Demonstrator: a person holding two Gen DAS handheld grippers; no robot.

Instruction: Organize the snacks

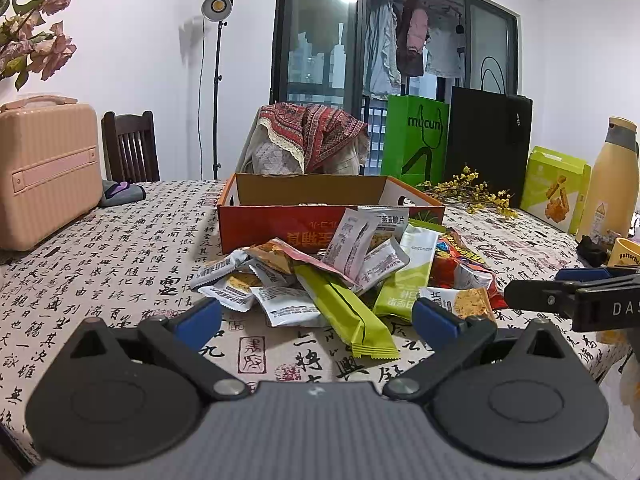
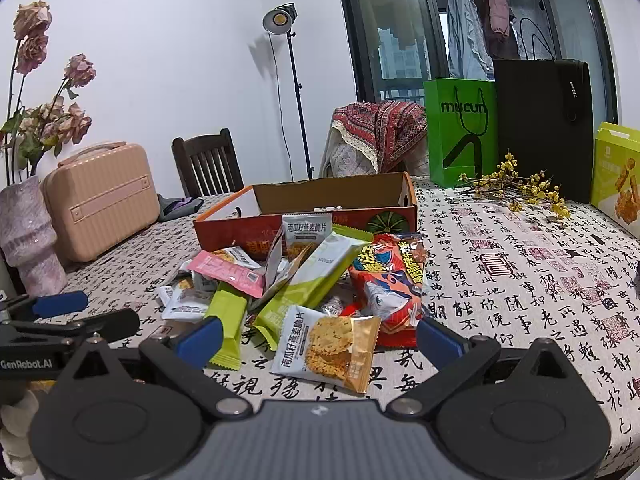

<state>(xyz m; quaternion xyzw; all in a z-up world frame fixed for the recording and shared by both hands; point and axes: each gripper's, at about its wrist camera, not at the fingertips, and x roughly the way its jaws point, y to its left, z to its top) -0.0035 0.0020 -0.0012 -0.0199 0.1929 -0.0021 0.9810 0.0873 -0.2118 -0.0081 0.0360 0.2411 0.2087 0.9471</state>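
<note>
A heap of snack packets (image 1: 348, 268) lies on the table in front of an open orange cardboard box (image 1: 280, 224). A long green packet (image 1: 344, 312) points toward my left gripper (image 1: 316, 320), which stands open and empty just short of the heap. In the right wrist view the same heap (image 2: 312, 280) shows an oat-crisp packet (image 2: 328, 348) nearest, a red packet (image 2: 394, 284) to its right and the box (image 2: 240, 228) behind. My right gripper (image 2: 320, 340) is open around the near end of the oat-crisp packet without closing on it.
The table (image 1: 120, 264) wears a calligraphy-print cloth. A pink case (image 1: 44, 172) and a vase (image 2: 28, 236) of dried flowers stand left. Green bag (image 1: 414, 140), black bag (image 1: 488, 144), yellow sprigs (image 2: 516, 188), a green carton (image 1: 556, 188) and a bottle (image 1: 608, 184) stand right.
</note>
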